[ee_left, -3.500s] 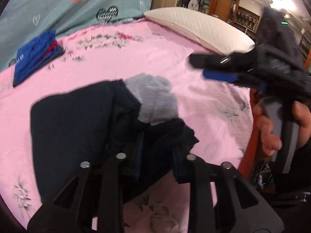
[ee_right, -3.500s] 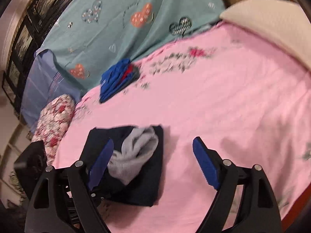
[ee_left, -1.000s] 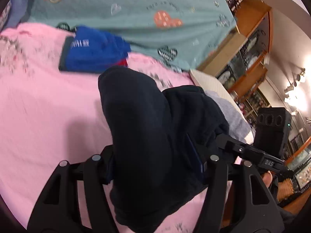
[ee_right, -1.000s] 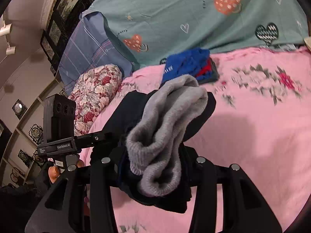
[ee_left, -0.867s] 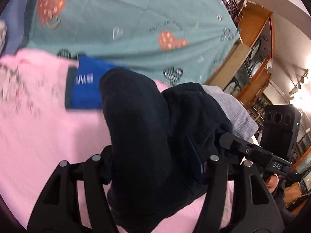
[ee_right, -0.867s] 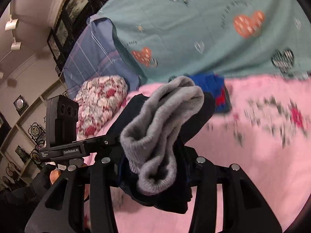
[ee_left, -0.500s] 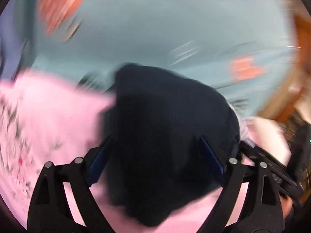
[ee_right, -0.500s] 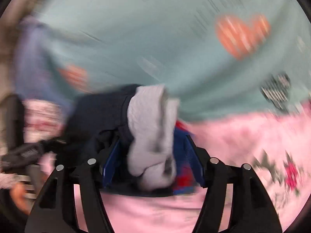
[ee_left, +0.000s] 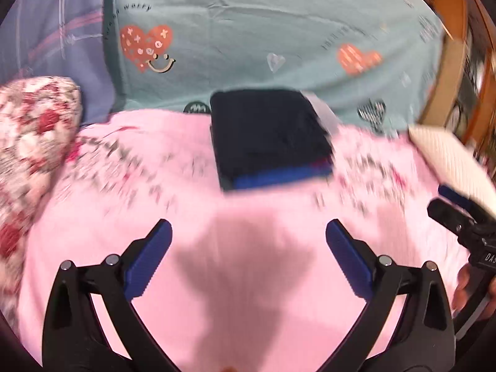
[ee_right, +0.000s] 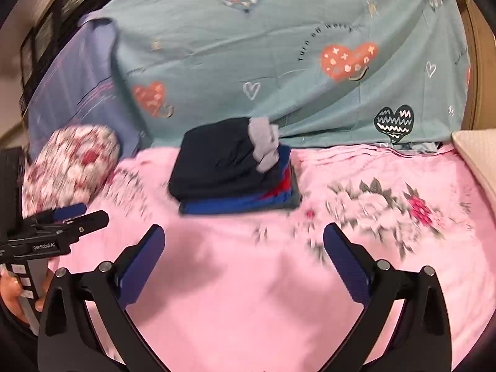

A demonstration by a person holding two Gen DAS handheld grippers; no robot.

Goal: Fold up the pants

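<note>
The folded dark navy pants (ee_left: pixel 266 130) (ee_right: pixel 217 164), with a grey waistband (ee_right: pixel 263 145) at the right end, lie on top of a stack of folded blue and red clothes (ee_right: pixel 245 201) at the far side of the pink bed. My left gripper (ee_left: pixel 246 260) is open and empty, well short of the stack. My right gripper (ee_right: pixel 243 260) is open and empty too, in front of the stack. Each gripper also shows at the edge of the other's view, the right one (ee_left: pixel 458 214) and the left one (ee_right: pixel 62 220).
The pink floral sheet (ee_right: pixel 310 294) covers the bed. A teal heart-print quilt (ee_right: pixel 279 62) rises behind the stack. A floral pillow (ee_right: pixel 68 167) lies at the left, a cream pillow (ee_right: pixel 477 152) at the right. A wooden bed frame (ee_left: pixel 449 71) stands at the far right.
Both grippers carried the folded pants to the stack, opened and let go. The pants now rest on the blue clothes and both grippers have drawn back.
</note>
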